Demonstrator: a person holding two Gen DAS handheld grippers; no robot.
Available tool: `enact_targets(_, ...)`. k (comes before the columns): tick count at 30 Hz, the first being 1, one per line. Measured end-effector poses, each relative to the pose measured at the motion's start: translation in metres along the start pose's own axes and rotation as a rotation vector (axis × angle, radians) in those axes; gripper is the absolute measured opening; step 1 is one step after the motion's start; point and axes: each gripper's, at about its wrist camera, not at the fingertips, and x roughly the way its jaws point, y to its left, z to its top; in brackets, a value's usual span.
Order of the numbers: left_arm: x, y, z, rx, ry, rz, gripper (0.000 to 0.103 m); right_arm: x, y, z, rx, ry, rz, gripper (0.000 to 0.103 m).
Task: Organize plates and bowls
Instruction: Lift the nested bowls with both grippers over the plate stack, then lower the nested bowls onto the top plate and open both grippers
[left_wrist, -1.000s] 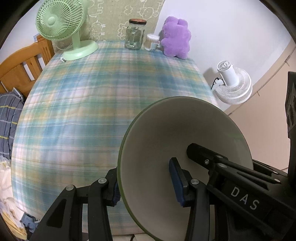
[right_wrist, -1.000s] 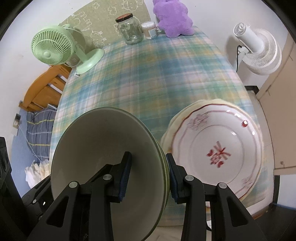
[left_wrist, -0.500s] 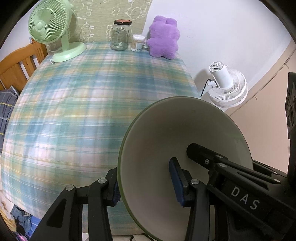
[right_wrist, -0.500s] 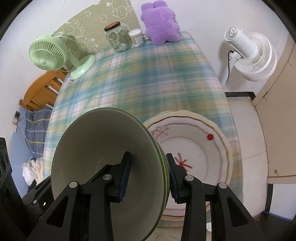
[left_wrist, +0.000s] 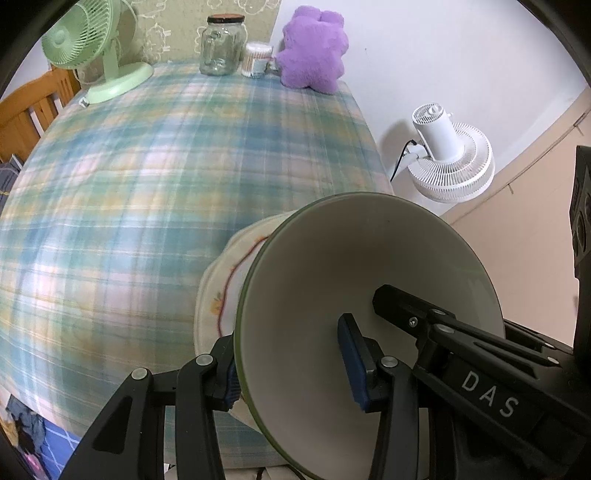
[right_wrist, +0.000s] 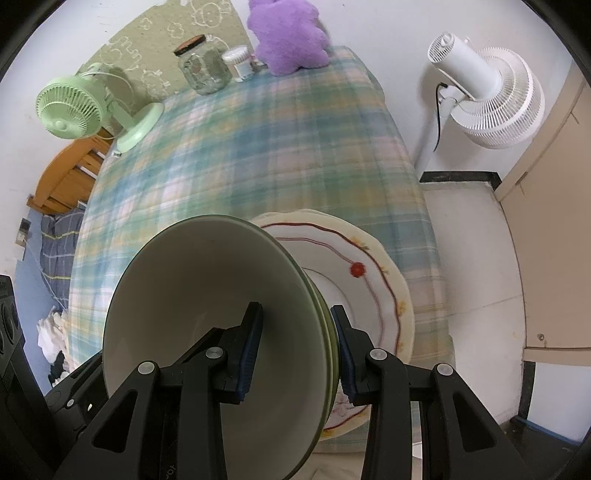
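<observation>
Clamping one side of a green-rimmed bowl (left_wrist: 369, 295), the left gripper (left_wrist: 291, 365) has one blue pad inside the wall and one outside; bowl held tilted above the near edge of a plaid-covered table (left_wrist: 147, 184). Cream plate (left_wrist: 225, 273) with red line lies on the cloth, partly hidden behind the bowl. Far edge: green fan (left_wrist: 92, 48), glass jar (left_wrist: 221, 44), purple plush (left_wrist: 314, 48).

Right wrist view: right gripper (right_wrist: 297, 350) grips the opposite wall of the same bowl (right_wrist: 207, 314), pads pressed on either side. Plate (right_wrist: 369, 288) just beyond, at the table's near corner. White floor fan (right_wrist: 491, 92) stands beside the table.
</observation>
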Motion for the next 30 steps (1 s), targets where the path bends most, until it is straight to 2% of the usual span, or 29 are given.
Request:
enact_targets(12, 0.021, -0.006, 0.001, -0.036, 0.028, 0.012, 0.044, 0.021, -0.016, 0.008, -0.013, 0.054, -0.007, 0.041)
enact_targets(24, 0.021, -0.01, 0.003, -0.005, -0.005, 0.074, 0.043, 0.025, -0.019, 0.009, -0.018, 0.013, 0.022, 0.043)
enact_targets(30, 0.02, -0.009, -0.004, -0.015, -0.011, 0.085, 0.047, 0.025, -0.023, 0.004, -0.018, 0.011, 0.044, 0.044)
